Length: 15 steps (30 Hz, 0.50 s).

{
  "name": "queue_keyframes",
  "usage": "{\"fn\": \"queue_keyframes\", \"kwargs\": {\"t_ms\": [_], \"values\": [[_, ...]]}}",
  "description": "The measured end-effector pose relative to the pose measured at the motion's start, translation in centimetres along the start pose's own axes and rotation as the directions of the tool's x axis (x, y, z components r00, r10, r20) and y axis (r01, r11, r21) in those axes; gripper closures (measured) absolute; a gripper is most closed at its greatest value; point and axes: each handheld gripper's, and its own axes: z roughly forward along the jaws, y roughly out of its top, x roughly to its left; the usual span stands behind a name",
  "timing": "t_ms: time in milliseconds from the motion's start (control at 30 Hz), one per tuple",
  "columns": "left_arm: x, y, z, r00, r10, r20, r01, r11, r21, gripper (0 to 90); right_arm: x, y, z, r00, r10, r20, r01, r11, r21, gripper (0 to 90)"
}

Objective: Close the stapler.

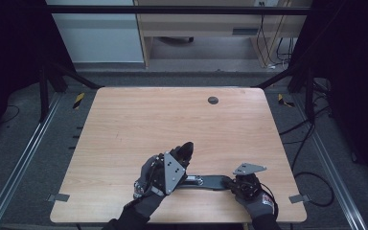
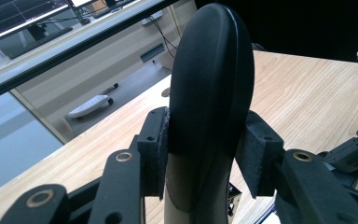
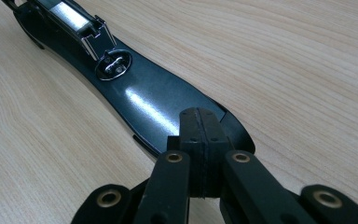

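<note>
A black stapler lies opened near the table's front edge. Its flat base (image 1: pixel 210 181) (image 3: pixel 154 100) rests on the wood, with the metal magazine (image 3: pixel 72 16) at its far end. The rounded black top cover (image 1: pixel 187 149) (image 2: pixel 212 88) is swung up and tilted. My left gripper (image 1: pixel 178 159) (image 2: pixel 209 149) is shut on that cover, one pad (image 2: pixel 156 149) on each side. My right gripper (image 1: pixel 231 182) (image 3: pixel 200 135) is shut, pads pressed together, its tips down on the base's near end.
The wooden table (image 1: pixel 172 115) has a dark round grommet hole (image 1: pixel 212 100) near its far edge. Black frame posts and cables stand on the floor to both sides. A desk (image 1: pixel 211 21) stands beyond the table.
</note>
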Motion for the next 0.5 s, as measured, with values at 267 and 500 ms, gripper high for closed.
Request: {"fn": "queue_keyframes", "kwargs": {"t_ms": [267,500], "values": [[-1.6,0.2,1.0,0.9986,0.052,-0.003,-0.052,0.9986,0.012,55.7,0.0,0.0,0.0,1.0,0.001,0.0,-0.001,1.0,0.001,90.0],[-2.3,0.3,1.4,0.9976,0.069,0.0,-0.069,0.9975,0.017,55.1,0.0,0.0,0.0,1.0,0.001,-0.001,-0.001,1.0,0.001,90.0]]}}
